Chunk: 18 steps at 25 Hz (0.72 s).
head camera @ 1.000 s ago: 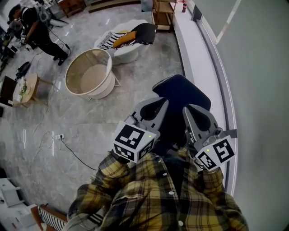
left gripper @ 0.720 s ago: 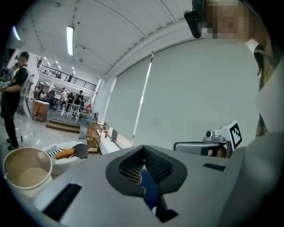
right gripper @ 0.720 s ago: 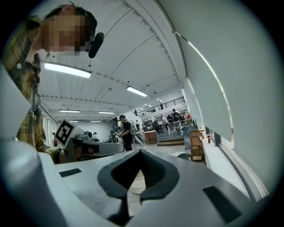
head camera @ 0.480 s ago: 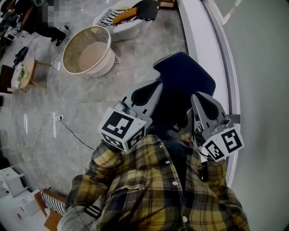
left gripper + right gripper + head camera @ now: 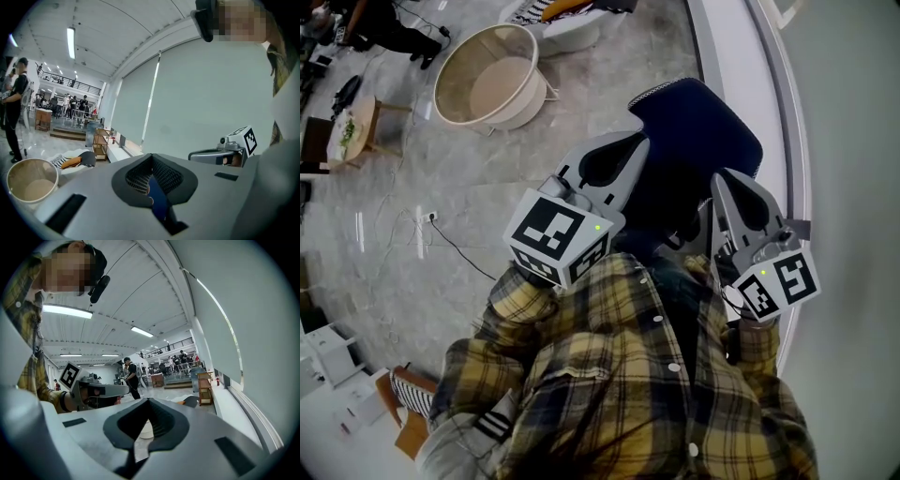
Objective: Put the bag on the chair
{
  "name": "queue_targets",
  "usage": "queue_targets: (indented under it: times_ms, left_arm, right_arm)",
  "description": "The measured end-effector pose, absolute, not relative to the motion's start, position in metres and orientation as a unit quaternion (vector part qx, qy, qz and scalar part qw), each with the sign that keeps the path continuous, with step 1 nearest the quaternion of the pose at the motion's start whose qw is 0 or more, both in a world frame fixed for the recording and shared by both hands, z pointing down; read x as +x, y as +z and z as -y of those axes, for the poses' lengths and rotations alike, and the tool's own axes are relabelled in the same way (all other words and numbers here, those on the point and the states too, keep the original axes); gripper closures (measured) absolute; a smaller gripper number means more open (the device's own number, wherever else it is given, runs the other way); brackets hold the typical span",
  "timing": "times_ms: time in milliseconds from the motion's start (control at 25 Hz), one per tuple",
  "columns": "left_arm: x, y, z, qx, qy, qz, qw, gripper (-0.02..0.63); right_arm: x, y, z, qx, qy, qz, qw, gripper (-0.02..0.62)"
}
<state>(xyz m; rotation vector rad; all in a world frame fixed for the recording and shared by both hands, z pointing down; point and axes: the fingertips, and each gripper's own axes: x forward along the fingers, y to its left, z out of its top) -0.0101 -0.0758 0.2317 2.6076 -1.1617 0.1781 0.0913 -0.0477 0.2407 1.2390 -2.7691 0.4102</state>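
Observation:
A dark navy bag (image 5: 698,131) hangs in front of the person in the plaid shirt, between the two grippers. My left gripper (image 5: 628,142) is shut, and in the left gripper view a blue strip of the bag (image 5: 157,199) sits pinched between its jaws. My right gripper (image 5: 727,180) is shut beside the bag's right edge; its own view shows only floor through the gap between the jaws. A white chair (image 5: 567,14) with striped and orange cushions stands at the far top edge of the head view, also seen as the chair (image 5: 75,161) in the left gripper view.
A round cream tub-shaped seat (image 5: 487,80) stands on the marble floor ahead on the left. A long white ledge (image 5: 727,56) runs along the grey wall on the right. A cable and socket (image 5: 431,217) lie on the floor at left. A person (image 5: 380,23) stands far off.
Both grippers and the bag have moved forward along the ledge. The round tub seat and the cushioned chair have slid toward the top of the head view. Both jaws stay shut.

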Motion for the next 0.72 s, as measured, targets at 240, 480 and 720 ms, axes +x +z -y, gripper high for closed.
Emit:
queue_targets:
  times_ms: [240, 480, 720]
  left_arm:
    - [-0.016, 0.241, 0.075, 0.904, 0.072, 0.4, 0.13, 0.588]
    - [-0.017, 0.242, 0.071, 0.904, 0.075, 0.401, 0.132, 0.588]
    - [-0.013, 0.246, 0.07, 0.905, 0.078, 0.397, 0.128, 0.588]
  right_arm:
    - [0.083, 0.249, 0.049, 0.401, 0.136, 0.905, 0.039, 0.58]
    - [0.081, 0.252, 0.045, 0.395, 0.137, 0.907, 0.046, 0.58]
    - [0.081, 0.259, 0.044, 0.395, 0.142, 0.906, 0.053, 0.58]
